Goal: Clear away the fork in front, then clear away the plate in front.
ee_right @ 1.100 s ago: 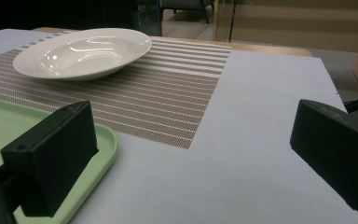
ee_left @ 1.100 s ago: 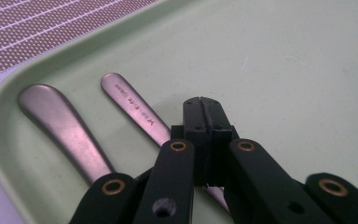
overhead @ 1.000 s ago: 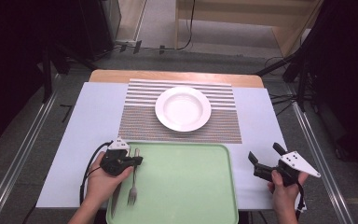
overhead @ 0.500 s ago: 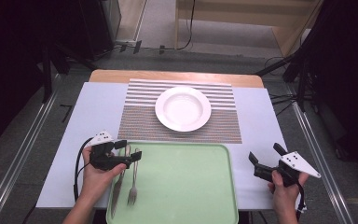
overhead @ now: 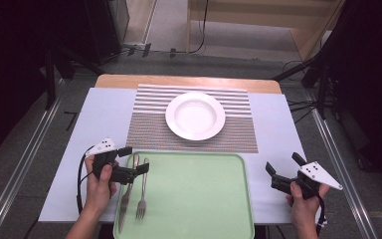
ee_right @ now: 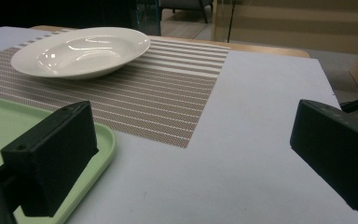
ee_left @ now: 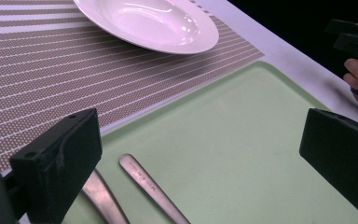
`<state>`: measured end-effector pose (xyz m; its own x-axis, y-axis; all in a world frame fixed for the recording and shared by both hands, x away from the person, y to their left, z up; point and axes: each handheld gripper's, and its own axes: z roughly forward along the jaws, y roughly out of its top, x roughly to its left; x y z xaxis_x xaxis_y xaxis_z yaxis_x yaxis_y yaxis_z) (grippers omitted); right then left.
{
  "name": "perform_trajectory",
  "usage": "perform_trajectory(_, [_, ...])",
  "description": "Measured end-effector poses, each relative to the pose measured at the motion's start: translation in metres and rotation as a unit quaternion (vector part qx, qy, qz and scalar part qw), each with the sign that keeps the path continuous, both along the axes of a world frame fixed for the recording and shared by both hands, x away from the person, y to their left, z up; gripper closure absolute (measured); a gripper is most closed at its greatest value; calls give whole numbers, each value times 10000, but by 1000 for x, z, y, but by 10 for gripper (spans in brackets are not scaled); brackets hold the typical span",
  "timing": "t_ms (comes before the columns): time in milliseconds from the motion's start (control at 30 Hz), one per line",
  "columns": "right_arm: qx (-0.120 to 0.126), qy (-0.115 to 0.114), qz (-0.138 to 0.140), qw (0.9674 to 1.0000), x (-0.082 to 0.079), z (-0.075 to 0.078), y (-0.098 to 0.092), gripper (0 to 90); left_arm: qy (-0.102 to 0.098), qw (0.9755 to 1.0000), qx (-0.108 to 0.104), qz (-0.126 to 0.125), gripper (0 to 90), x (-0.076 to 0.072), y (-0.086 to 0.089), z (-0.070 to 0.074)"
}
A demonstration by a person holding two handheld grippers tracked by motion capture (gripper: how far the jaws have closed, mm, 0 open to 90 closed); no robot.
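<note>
While the left tool [overhead: 138, 172] hangs open over the fork [overhead: 142, 191] and knife [overhead: 127, 194], judge both thin, stiff, slippery steel. Pinch a handle mid-length, flat against the tray [overhead: 199, 199]; the right tool [overhead: 278, 175] gapes empty.

We see a fork [overhead: 142, 191] and a knife [overhead: 126, 196] lying flat, side by side, at nine o'clock on the pale green tray [overhead: 199, 199], handles toward twelve o'clock.
</note>
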<state>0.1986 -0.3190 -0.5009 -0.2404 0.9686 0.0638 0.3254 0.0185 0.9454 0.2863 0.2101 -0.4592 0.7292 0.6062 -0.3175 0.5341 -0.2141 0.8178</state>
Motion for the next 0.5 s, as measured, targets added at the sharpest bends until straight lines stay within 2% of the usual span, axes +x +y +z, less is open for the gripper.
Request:
perform_trajectory(200, [3,-24,10,10000,2,1,1,0,-66,9999,131,-24,0,2,-4,4])
perform_trajectory(367, [23,-72,-12,10000,1,2,1,0,-93,9999,118,-31,0,7,-7,5])
perform_trajectory(433, [85,-24,-33,10000,0,2,2,0,-121,9998,135,-33,0,8,-10,7])
perform_trajectory(500, [38,-90,25,9999,2,2,0,0,-149,9998,126,-60,0,10,-12,9])
